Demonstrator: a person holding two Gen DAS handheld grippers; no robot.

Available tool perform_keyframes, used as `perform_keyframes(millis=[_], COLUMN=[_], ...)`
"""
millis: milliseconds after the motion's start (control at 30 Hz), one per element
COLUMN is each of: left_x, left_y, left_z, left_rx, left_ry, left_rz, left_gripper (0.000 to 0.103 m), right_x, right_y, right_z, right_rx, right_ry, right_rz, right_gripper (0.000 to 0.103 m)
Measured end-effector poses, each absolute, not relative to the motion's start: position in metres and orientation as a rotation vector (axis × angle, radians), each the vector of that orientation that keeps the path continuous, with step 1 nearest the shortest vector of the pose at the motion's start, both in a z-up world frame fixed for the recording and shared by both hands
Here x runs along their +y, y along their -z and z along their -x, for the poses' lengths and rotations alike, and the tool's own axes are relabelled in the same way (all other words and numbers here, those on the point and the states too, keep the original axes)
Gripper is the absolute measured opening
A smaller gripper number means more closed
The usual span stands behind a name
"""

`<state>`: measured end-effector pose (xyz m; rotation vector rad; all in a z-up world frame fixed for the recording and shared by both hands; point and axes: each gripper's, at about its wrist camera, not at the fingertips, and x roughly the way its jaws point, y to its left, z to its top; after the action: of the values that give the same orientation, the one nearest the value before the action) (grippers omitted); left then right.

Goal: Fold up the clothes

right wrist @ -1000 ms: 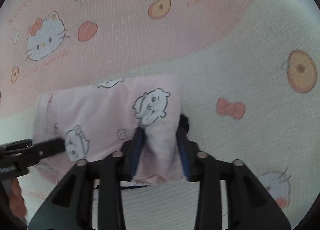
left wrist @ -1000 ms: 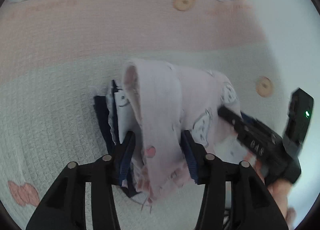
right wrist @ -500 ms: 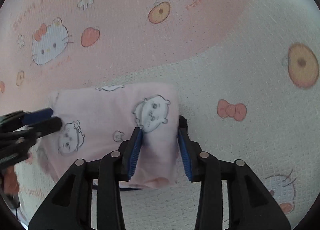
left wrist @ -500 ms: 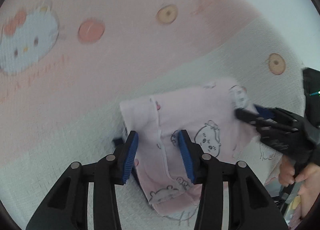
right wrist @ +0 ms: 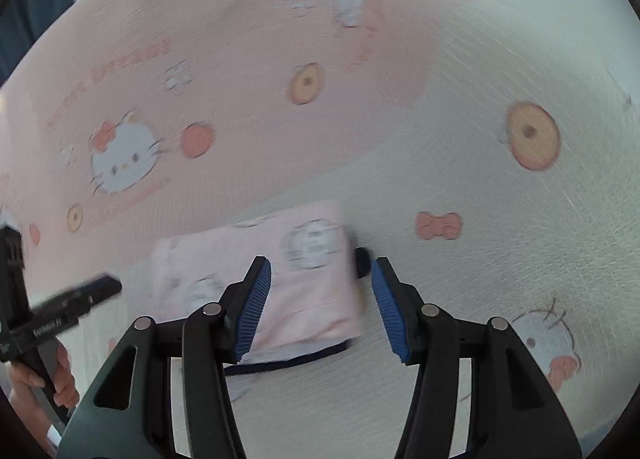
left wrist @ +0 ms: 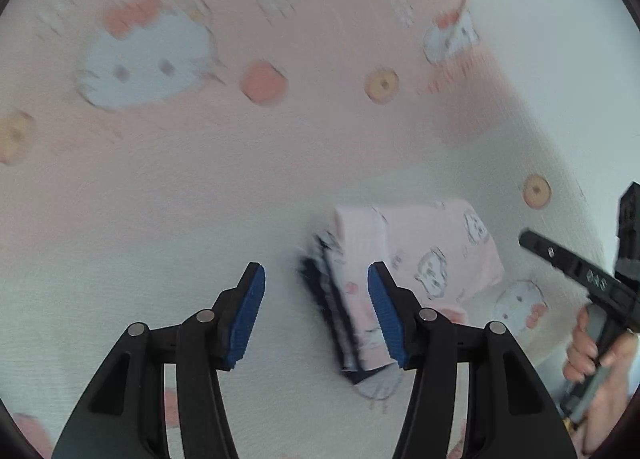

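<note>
While both claws hang over the bedsheet (left wrist: 160, 219), the folded pink garment (left wrist: 432, 251) lies flat on it. Left gripper (left wrist: 316, 299) and right gripper (right wrist: 320, 299) are spreading wider, pinching nothing.

A pink and white waffle-textured blanket (left wrist: 168, 195) covers the whole surface. Its pink band fills the field from nine through twelve o'clock, printed with a white cat face (left wrist: 148, 63), an orange apple (left wrist: 263, 81) and a yellow doughnut (right wrist: 531, 136). A pink bow (right wrist: 438, 225) sits on the white part at three o'clock.
</note>
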<state>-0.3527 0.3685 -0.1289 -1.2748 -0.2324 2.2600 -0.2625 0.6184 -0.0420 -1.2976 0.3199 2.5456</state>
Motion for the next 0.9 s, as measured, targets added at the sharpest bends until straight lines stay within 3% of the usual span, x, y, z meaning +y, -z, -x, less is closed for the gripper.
perform_keyframes(millis=[33, 100, 167, 533, 700, 900], left_x=[0.357, 0.331, 0.302, 0.155, 0.090, 0.029], left_y=[0.120, 0.106, 0.089, 0.032, 0.013, -0.016], left_z=[0.352, 0.349, 0.341, 0.300, 0.263, 0.199], left_rx=[-0.219, -0.211, -0.202, -0.171, -0.290, -0.287], left_ry=[-2.298, -2.350, -2.404, -2.692, -2.711, -2.809], left_rz=[1.281, 1.292, 1.282, 1.343, 1.372, 1.284], left_gripper=[0.056, 0.056, 0.058, 0.061, 0.062, 0.062], right_x=[0.601, 0.571, 0.539, 0.372, 0.302, 0.232], right_y=[0.038, 0.033, 0.029, -0.013, -0.031, -0.063], right_z=[0.266, 0.272, 0.274, 0.257, 0.235, 0.186], right_rx=[0.299, 0.258, 0.213, 0.298, 0.184, 0.098], right_ry=[-2.549, -2.557, -2.563, -2.667, -2.693, -2.780], right_rz=[1.311, 1.327, 1.321, 1.309, 1.313, 1.273], right_gripper=[0.055, 0.086, 0.095, 0.102, 0.102, 0.102])
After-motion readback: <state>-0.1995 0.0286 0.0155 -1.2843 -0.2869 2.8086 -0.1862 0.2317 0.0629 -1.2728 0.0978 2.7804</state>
